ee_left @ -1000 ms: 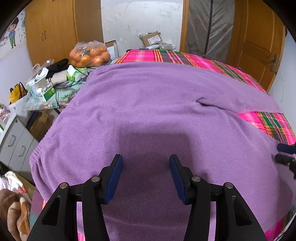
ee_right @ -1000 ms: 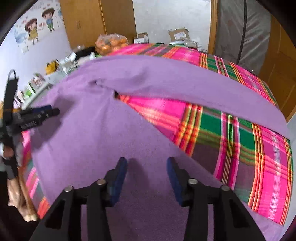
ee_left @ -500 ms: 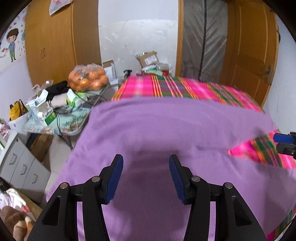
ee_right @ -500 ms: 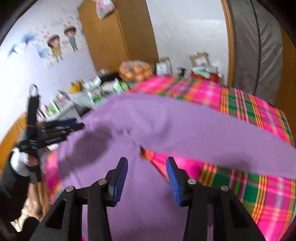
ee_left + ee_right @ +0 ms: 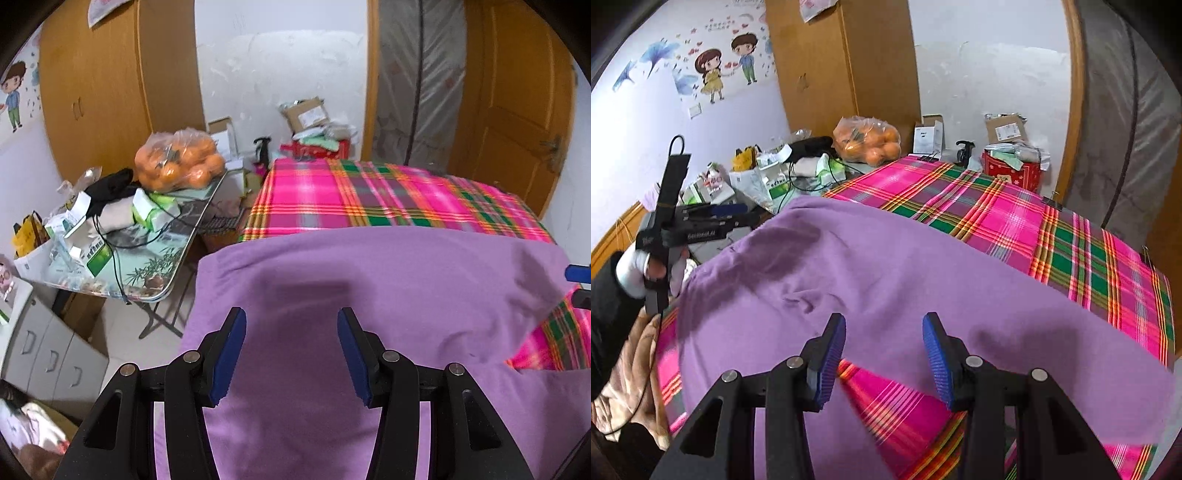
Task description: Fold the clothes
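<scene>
A purple garment (image 5: 369, 280) lies spread flat on the bed's pink plaid sheet (image 5: 369, 195), one sleeve (image 5: 1071, 343) reaching right. My left gripper (image 5: 291, 314) hovers above the garment's near left part, open, nothing between its blue pads. The right gripper (image 5: 884, 319) hangs open over the spot where the sleeve leaves the body, its pads bare too. In the right wrist view a gloved hand holds the left gripper (image 5: 748, 216) over the garment's left edge. The right gripper's tips (image 5: 580, 284) peek in at the left wrist view's right edge.
A cluttered side table (image 5: 147, 266) with a bag of oranges (image 5: 181, 162) stands left of the bed, grey drawers (image 5: 44, 354) nearer. Boxes (image 5: 310, 118) sit past the bed's far end. A wooden door (image 5: 517, 110) is at the right, a brown blanket (image 5: 631, 369) at the near left.
Both grippers have pulled back and risen from the garment, so more of the room and the plaid sheet shows. Their jaws stay as wide as before. The garment lies flat.
</scene>
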